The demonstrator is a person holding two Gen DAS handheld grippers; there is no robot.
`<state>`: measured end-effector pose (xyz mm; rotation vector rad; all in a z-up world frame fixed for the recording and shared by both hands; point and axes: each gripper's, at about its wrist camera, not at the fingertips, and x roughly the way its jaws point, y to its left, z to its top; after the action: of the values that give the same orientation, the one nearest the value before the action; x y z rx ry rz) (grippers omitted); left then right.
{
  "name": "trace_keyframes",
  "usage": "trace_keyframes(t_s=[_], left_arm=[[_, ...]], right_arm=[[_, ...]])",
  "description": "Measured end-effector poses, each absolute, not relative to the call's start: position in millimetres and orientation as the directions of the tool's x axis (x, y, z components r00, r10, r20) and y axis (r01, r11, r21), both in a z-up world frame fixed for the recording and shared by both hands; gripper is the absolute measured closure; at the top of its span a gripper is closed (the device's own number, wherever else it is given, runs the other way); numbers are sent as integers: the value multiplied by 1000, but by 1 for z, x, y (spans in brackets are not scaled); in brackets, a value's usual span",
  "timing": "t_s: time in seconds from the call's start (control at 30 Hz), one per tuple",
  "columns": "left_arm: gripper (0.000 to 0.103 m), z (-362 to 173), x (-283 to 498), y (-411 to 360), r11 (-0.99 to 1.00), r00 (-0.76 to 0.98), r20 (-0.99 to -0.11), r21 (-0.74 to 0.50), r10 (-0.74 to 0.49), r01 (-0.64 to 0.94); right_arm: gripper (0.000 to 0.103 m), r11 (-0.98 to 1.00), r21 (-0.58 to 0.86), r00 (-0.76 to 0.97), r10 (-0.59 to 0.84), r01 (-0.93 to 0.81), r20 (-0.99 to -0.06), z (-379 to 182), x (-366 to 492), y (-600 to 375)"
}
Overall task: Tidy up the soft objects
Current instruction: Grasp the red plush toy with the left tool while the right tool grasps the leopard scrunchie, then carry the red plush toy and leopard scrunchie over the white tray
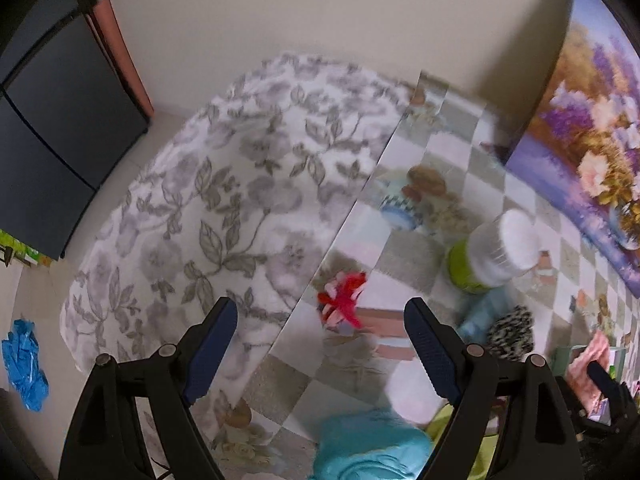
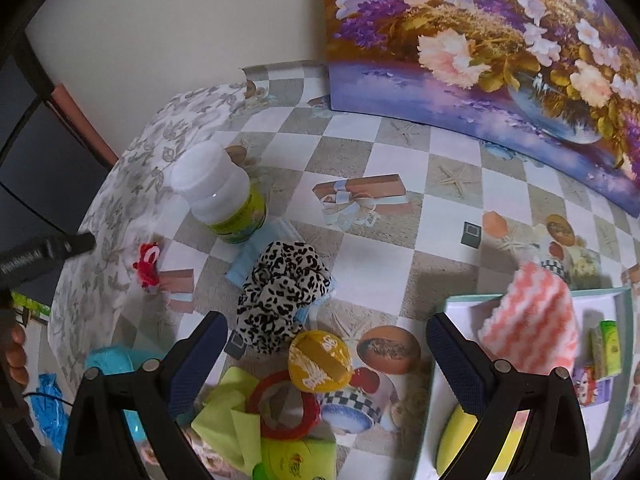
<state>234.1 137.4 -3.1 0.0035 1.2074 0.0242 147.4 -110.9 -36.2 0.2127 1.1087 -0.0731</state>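
My left gripper is open above the checkered tablecloth, with a red fluffy piece just ahead between its fingers, untouched. A turquoise cloth lies below it. My right gripper is also open and hangs over a yellow round soft item, not touching it. A leopard-print cloth on a light blue mask lies ahead of it. A pink-and-white striped cloth leans in the white box at the right. The left gripper's tip shows at the left edge.
A white jar with a green label stands upright beside the mask. A red ring and a lime cloth lie near the front. A flower painting leans at the back. A floral blanket covers the left, and blue gloves lie on the floor.
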Motion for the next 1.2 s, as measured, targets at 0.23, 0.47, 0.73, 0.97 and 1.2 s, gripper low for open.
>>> trace_keyframes(t_s=[0.23, 0.47, 0.73, 0.97, 1.2], left_arm=[[17, -45, 252, 139, 999, 278, -960, 34, 29, 10], [35, -73, 264, 140, 999, 237, -971, 24, 16, 30], [62, -99, 270, 137, 999, 187, -982, -18, -26, 45], [76, -102, 271, 137, 998, 196, -981, 7, -7, 66], [77, -96, 269, 135, 998, 207, -978, -11, -23, 60]], right_arm=[[2, 974, 157, 426, 76, 160, -902, -59, 160, -107], [17, 975, 186, 419, 117, 125, -900, -78, 172, -94], [52, 973, 216, 416, 162, 86, -895, -88, 179, -84], [67, 970, 231, 426, 178, 76, -887, -89, 178, -84], [79, 965, 256, 449, 200, 66, -871, -78, 175, -88]])
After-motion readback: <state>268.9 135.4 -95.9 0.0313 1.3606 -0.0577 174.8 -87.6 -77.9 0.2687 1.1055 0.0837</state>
